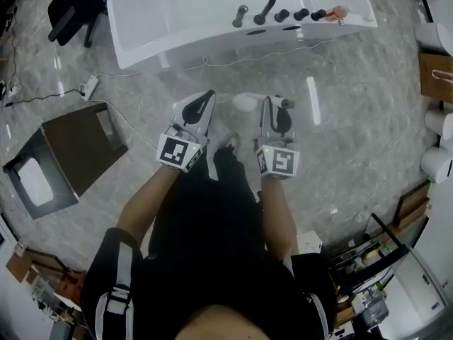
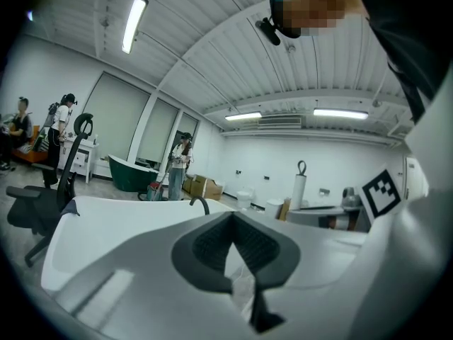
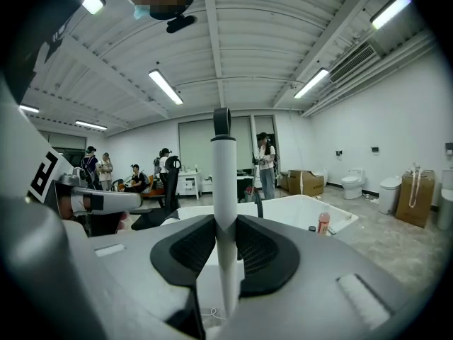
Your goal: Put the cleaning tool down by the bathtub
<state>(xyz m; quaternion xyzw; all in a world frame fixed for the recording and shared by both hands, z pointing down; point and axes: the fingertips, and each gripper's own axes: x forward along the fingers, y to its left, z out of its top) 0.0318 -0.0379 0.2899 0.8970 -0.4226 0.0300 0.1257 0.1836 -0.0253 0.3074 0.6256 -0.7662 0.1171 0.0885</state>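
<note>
Right tongs (image 3: 224, 227) clamp the white handle of the cleaning tool (image 3: 224, 168), which stands upright in front of the bathtub (image 1: 170, 27). Left tongs (image 2: 232, 222) are closed on nothing. I judge this the carrying-in step. The next move calls for lowering the tool to the floor (image 1: 340, 119) beside the tub wall, then releasing. Count: one tool, one bathtub nearby, two tongs.

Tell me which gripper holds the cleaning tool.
The right gripper: its jaws clamp the cleaning tool by its white handle. The left gripper has no handle between its jaws.
</note>
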